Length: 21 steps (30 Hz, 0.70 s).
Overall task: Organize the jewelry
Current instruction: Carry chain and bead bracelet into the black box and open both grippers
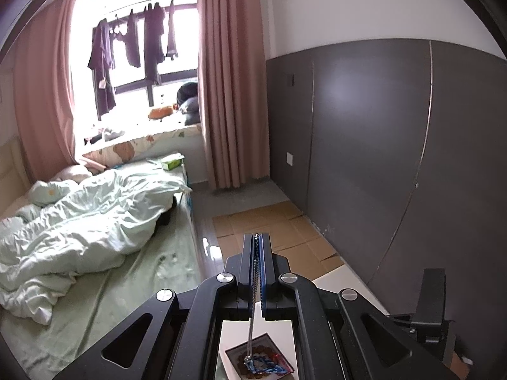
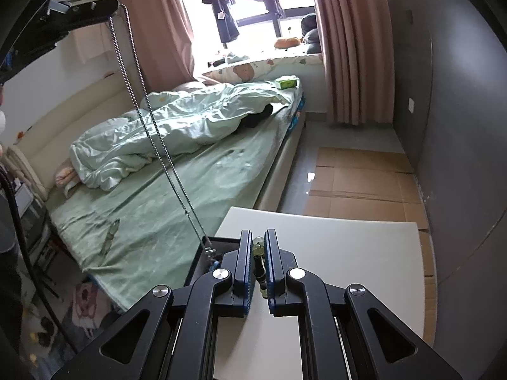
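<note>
No brand, label or legible writing shows in either view; the green box (image 2: 286, 82) on the bed (image 2: 177, 209) carries print too small to read.

The left gripper (image 1: 257, 237) has its jaws pressed together on a silver chain (image 1: 253, 313), a fine metal link necklace. From the right wrist view the chain (image 2: 152, 133) hangs in two strands from that gripper, raised at the upper left, slanting down to a dark tray (image 2: 196, 266) at the near corner of the white bench (image 2: 332, 240). In the left wrist view the chain's lower end reaches a small square card (image 1: 263, 361) with blue and reddish-brown pieces on it; what these pieces are cannot be made out, and the gripper body cuts off the card's edges and most of the tray.

The right gripper (image 2: 257, 237) has its jaws nearly closed, clamped on a string of beads (image 2: 258, 259): round, translucent pale-green beads at the top, darker ones below. How far the string runs is hidden between the blue-lined pads.

The bench is smooth and matt white. Behind it lie a crumpled pale-green duvet (image 2: 177, 126), flattened brown cardboard (image 2: 364, 177) on a glossy floor, pink pleated curtains (image 1: 228, 79) and a grey panelled wall (image 1: 380, 142). Dark clothes (image 1: 126, 50) hang backlit at the window, their details lost.
</note>
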{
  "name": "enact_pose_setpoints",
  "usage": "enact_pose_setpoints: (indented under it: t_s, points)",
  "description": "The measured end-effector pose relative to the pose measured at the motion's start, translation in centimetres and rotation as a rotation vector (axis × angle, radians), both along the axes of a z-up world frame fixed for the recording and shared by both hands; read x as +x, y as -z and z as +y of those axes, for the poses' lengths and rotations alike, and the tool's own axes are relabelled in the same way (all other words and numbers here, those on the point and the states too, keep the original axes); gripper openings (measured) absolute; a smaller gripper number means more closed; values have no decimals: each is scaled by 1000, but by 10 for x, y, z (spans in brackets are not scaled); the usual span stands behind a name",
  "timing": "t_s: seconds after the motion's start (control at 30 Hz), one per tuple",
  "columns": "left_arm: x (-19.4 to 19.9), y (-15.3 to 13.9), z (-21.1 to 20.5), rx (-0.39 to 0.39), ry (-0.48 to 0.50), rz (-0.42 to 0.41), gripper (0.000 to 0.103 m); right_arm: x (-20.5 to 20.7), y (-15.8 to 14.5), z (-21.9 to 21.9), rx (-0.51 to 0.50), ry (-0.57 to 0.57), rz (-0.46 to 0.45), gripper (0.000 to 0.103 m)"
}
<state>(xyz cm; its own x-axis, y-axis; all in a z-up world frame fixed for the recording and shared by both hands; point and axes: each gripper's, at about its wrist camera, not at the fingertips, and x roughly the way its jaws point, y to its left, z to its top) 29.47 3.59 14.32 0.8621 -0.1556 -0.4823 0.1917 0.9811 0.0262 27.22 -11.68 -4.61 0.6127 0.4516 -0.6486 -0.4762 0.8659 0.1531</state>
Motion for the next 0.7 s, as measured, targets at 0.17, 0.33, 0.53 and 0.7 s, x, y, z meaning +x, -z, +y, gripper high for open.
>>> enact_pose_setpoints:
  t_s: [0.17, 0.33, 0.53, 0.7]
  points:
    - [10, 24, 11, -18, -5, 49, 2, 2, 11, 9, 2, -19, 24, 9]
    - [14, 59, 21, -42, -5, 112, 2, 6, 21, 16, 8, -32, 45, 9]
    - [17, 105, 28, -81, 0, 197, 2, 15, 32, 26, 16, -32, 68, 9]
    - [23, 148, 32, -111, -2, 281, 2, 22, 43, 35, 29, -33, 93, 9]
